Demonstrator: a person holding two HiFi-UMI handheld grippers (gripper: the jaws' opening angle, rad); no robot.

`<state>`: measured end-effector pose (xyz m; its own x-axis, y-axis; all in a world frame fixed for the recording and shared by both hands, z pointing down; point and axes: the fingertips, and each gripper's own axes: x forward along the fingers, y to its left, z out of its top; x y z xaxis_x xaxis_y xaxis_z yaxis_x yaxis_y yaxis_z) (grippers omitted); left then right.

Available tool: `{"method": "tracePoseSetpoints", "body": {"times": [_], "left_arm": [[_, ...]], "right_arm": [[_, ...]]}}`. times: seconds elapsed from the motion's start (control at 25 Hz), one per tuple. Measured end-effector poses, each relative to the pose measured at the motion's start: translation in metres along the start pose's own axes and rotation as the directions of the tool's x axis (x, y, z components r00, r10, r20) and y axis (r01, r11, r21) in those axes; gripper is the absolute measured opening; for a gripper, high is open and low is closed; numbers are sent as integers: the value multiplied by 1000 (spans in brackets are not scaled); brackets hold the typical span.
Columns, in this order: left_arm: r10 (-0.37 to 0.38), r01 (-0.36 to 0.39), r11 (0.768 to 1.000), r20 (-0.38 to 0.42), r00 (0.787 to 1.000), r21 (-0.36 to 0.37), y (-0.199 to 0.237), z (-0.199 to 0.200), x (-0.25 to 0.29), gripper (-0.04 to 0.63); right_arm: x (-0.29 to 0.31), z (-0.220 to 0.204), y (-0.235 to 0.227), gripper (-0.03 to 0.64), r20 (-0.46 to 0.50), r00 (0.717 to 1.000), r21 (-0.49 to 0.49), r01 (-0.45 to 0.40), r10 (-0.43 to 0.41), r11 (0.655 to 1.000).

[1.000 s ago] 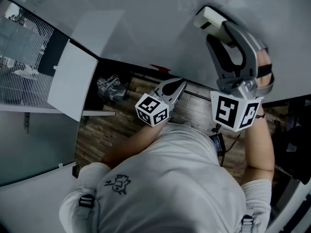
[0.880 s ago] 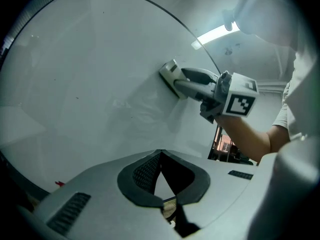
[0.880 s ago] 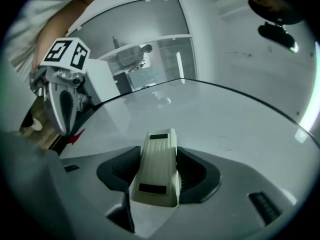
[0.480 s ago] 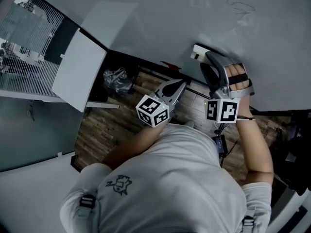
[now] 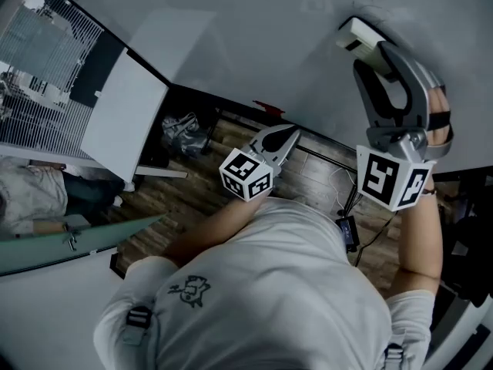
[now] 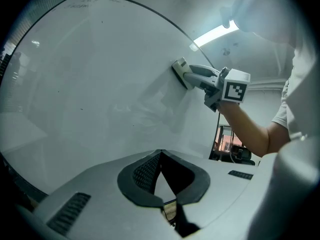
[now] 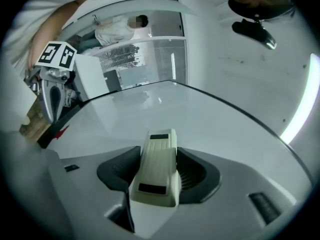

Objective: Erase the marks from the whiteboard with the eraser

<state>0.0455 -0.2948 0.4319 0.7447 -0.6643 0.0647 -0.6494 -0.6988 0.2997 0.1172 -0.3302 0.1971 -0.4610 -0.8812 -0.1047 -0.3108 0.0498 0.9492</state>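
Wood-plank floor (image 5: 181, 195) shows below a whiteboard (image 5: 254, 45) that fills the top of the head view. At the board's upper right, the right hand-held gripper (image 5: 360, 46) holds a cream eraser (image 5: 356, 34) against the surface, jaws clamped on its sides. Near the board's lower edge, the left hand-held gripper (image 5: 285, 135) hangs with jaws together and nothing between them.

cream ribbed eraser (image 7: 156, 171), flat against the pale whiteboard (image 5: 254, 45), between the jaws of the right hand-held gripper (image 7: 158, 154)
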Motion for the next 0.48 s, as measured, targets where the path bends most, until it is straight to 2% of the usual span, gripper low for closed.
{"method": "tracePoseSetpoints", "body": {"times": [0.16,0.32,0.48], "left_arm": [[-17,16,1000,15,1000,19,0,7,-5,8],[-24,23,999,32,999,36,7,11,-13,8],[-23,21,998,47,999,51,6,19,-15,8]], "right_arm": [[1,16,-44,235,4,996,-20,89,-89,996],[1,21,-66,235,-7,987,1,163,-163,987],[-1,19,-71,235,-37,981,16,191,-190,981]]}}
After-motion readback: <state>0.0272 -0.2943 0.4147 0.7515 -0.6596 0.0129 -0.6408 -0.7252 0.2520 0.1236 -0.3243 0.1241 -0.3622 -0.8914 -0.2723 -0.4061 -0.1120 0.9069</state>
